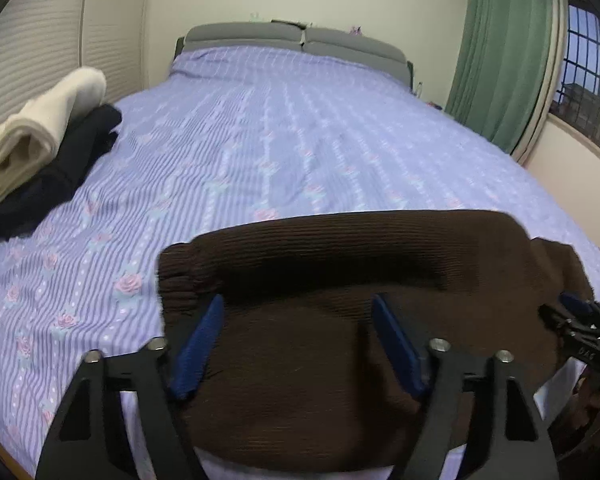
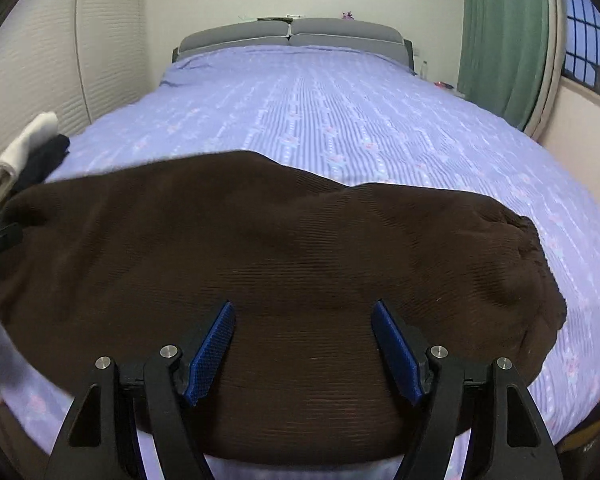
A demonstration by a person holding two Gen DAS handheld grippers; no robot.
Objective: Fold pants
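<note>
**Both grippers standing open above the brown pants**

The left gripper [image 1: 298, 344] is hovering with its blue pads [image 1: 198, 348] spread apart, gripping nothing; the brown pants [image 1: 340, 320] are lying beneath it. The right gripper [image 2: 304, 350] is likewise standing released over the same pants [image 2: 260, 240]. The garment is resting bunched near the foot of the bed [image 2: 320, 112], on its lilac striped cover. Cream and black folded clothes [image 1: 32, 148] are sitting well apart at the left edge.

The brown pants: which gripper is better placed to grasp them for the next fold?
Probably the right gripper: open, above the middle of the brown pants. The left gripper, also open, sits near one end.
</note>
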